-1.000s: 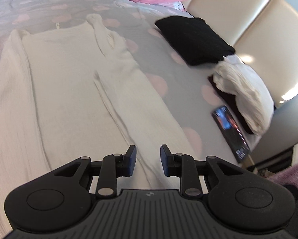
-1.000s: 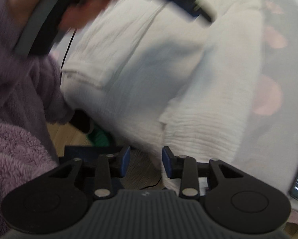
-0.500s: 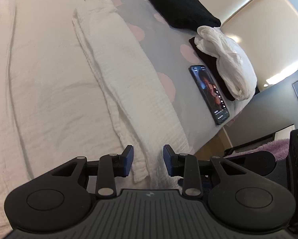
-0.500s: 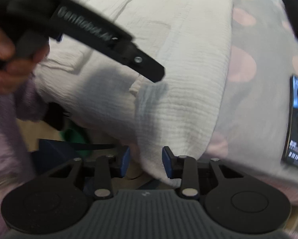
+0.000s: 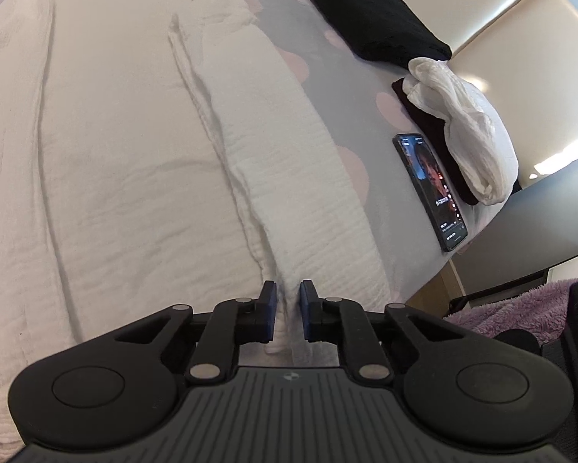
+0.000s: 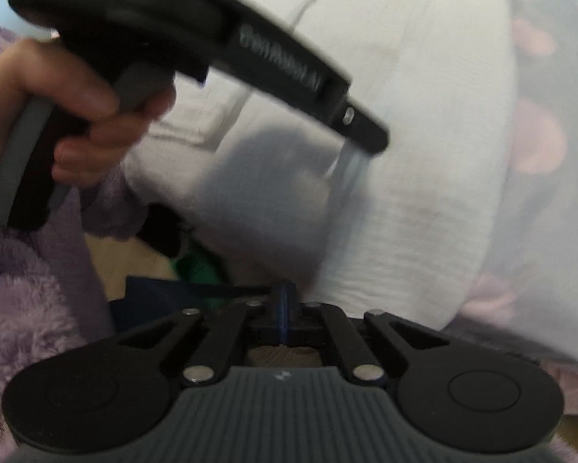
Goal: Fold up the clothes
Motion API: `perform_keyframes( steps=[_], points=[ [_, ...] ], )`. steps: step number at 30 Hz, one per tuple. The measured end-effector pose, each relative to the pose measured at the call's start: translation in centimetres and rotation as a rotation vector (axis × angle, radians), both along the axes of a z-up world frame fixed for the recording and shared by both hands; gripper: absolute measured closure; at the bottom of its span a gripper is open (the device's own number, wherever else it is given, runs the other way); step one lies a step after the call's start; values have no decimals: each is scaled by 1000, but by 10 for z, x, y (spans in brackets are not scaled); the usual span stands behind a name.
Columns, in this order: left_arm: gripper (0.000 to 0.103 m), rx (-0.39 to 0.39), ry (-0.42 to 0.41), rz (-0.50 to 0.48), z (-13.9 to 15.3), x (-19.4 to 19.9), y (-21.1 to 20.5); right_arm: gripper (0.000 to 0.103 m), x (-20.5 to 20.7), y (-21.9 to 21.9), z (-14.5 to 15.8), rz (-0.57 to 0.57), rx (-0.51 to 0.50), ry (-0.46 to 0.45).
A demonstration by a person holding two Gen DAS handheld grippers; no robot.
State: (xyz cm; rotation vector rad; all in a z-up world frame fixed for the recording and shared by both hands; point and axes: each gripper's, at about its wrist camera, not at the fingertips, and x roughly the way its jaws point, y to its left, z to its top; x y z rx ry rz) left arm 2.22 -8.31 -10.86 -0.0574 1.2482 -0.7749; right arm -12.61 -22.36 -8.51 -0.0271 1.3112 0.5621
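Observation:
A long white crinkled garment [image 5: 127, 146] lies flat on the bed, its right side folded inward as a long strip [image 5: 289, 177]. My left gripper [image 5: 288, 310] is shut on the near hem of that strip, cloth bunched between the pads. In the right wrist view the same garment [image 6: 424, 154] hangs over the bed's edge. My right gripper [image 6: 285, 310] is shut with pads touching and nothing visible between them, just off the hem. The left gripper's body [image 6: 212, 38] and the hand holding it cross the top of that view.
A folded black garment [image 5: 374, 19] and a crumpled white cloth on a dark one [image 5: 458, 123] lie at the bed's right side by the padded headboard [image 5: 520, 46]. A lit phone [image 5: 430, 189] lies near the bed's edge. My purple fleece sleeve [image 6: 26, 289] is at left.
My left gripper moved forward onto the strip's hem and closed on it. My right gripper closed fully and shifted; the phone has left its view.

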Motion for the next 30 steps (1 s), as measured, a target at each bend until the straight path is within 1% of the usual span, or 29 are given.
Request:
perform_keyframes(
  steps=[2, 4, 7, 10, 11, 13, 14, 19, 20, 23, 26, 30],
  points=[
    [93, 25, -19, 6, -1, 0, 1, 103, 0, 2, -8, -3, -55, 18],
    [93, 39, -29, 7, 0, 0, 2, 99, 1, -1, -9, -26, -55, 33],
    [93, 51, -38, 2, 1, -2, 2, 97, 1, 2, -6, -37, -95, 12],
    [92, 53, -41, 12, 5, -5, 6, 95, 4, 7, -2, -13, -111, -14],
    [91, 55, -42, 21, 6, -6, 9, 93, 5, 9, 0, -1, -114, -25],
    [90, 72, -57, 39, 11, -8, 16, 83, 7, 14, 6, 23, -120, -49],
    [90, 78, -66, 47, 14, -9, 20, 75, 11, 14, 8, 35, -117, -59],
    [85, 51, -76, 99, 30, -12, 49, 75, 20, 27, 15, 78, -112, -105],
    [85, 52, -83, 113, 33, -13, 55, 75, 21, 30, 18, 85, -115, -120],
    [85, 59, -99, 165, 42, -14, 77, 68, 26, 37, 25, 100, -122, -167],
    [85, 59, -96, 239, 47, -15, 103, 66, 31, 44, 29, 108, -112, -197],
    [85, 75, -82, 357, 50, -17, 143, 64, 41, 55, 33, 150, -120, -215]
  ],
)
